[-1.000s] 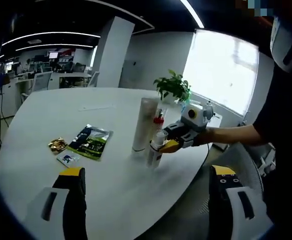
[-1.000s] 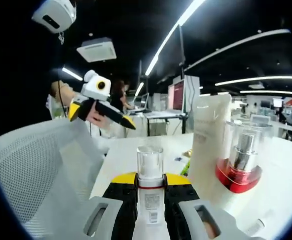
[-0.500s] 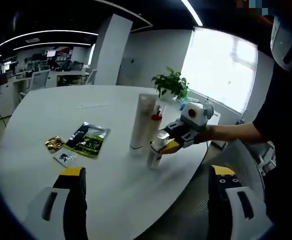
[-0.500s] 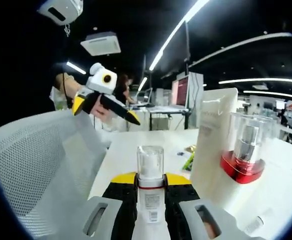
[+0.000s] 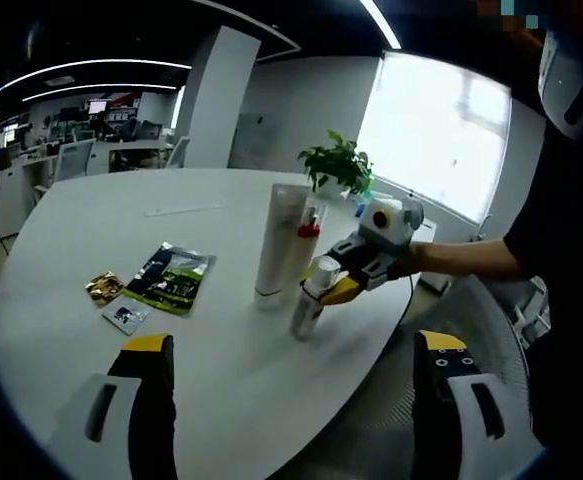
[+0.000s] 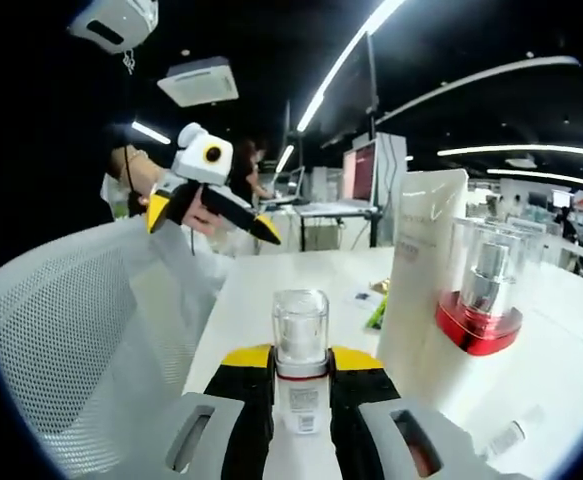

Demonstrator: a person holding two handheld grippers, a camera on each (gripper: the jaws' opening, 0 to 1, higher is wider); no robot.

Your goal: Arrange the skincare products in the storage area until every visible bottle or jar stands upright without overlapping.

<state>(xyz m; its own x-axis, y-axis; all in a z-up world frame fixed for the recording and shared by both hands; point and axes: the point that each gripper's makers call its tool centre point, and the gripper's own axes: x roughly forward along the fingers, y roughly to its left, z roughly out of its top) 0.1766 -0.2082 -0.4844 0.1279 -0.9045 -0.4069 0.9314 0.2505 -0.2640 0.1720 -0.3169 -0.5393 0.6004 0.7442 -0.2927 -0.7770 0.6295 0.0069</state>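
Note:
In the left gripper view my right gripper (image 5: 343,283) is shut on a small clear-capped bottle (image 5: 308,303), which leans a little with its base at the white table (image 5: 91,220). Just behind it stand a tall white tube (image 5: 274,240) and a red-based bottle with a clear cap (image 5: 307,236). In the right gripper view the small bottle (image 6: 300,345) sits upright between my right gripper's (image 6: 301,360) yellow-tipped jaws, with the white tube (image 6: 421,270) and red-based bottle (image 6: 481,292) to its right. My left gripper (image 5: 291,342) is open, held back above the table's near edge.
A green packet (image 5: 174,279), a gold sachet (image 5: 102,288) and a small sachet (image 5: 124,316) lie flat left of the bottles. A potted plant (image 5: 338,166) stands behind them. A mesh chair (image 6: 81,330) is beside the table. A small vial (image 6: 505,438) lies on the table.
Both views have drifted slightly. My right gripper keeps its hold on the small bottle beside the tube. The left gripper stays open and back.

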